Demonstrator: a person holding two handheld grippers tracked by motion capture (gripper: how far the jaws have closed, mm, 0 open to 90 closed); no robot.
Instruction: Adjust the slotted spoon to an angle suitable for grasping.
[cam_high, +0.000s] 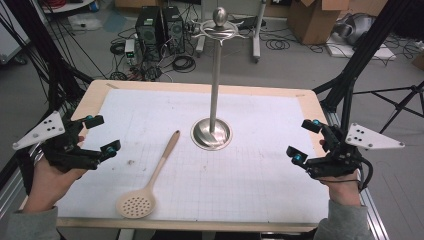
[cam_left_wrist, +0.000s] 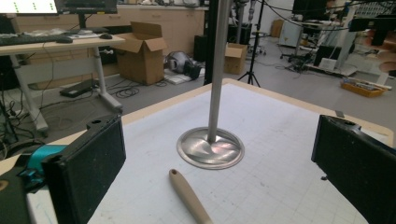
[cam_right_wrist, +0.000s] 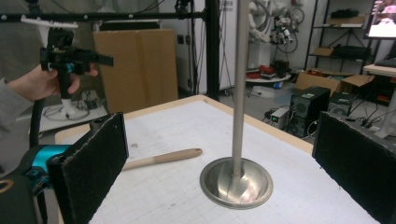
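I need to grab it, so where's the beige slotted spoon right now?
In the high view, the beige slotted spoon lies flat on the table's left half, its handle pointing toward the steel stand's base.

— Any writing you can make out anywhere?

— Nothing readable. The monitor (cam_left_wrist: 29, 6) at the upper left of the left gripper view shows a few green marks, too small to tell (could be digits or icons).

— And the screen (cam_right_wrist: 384, 18) at the upper right of the right gripper view?

— A blurred picture, no legible words. The cardboard boxes (cam_left_wrist: 142, 56) bear no readable print.
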